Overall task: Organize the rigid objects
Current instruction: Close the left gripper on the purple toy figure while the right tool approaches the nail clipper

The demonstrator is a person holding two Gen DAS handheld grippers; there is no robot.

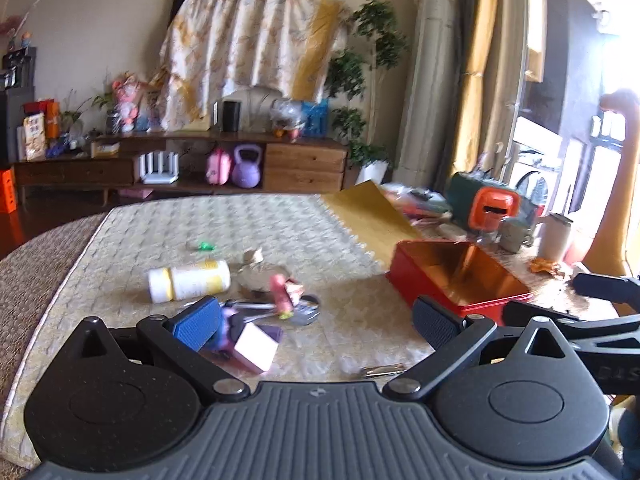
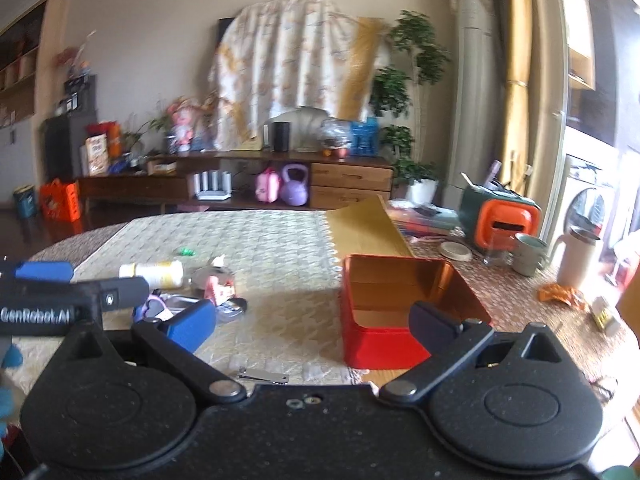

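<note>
An open red tin box (image 1: 460, 280) with a shiny copper inside stands on the table right of centre; it also shows in the right wrist view (image 2: 380, 344). A pile of small things lies left of it: a white and yellow bottle (image 1: 188, 280) on its side, a pink figure (image 1: 282, 290), keys (image 1: 304, 312), a pink and white block (image 1: 256, 346). A nail clipper (image 2: 264, 377) lies near the front. My left gripper (image 1: 316, 324) is open and empty above the pile. My right gripper (image 2: 312, 322) is open and empty beside the box.
A cream quilted cloth (image 1: 260, 224) covers the table. At the right stand an orange and green box (image 2: 500, 220), grey cups (image 2: 528, 254), a white tumbler (image 2: 576, 256) and an orange wrapper (image 2: 560, 294). A small green thing (image 1: 206, 245) lies farther back. A TV cabinet (image 1: 180, 160) stands behind.
</note>
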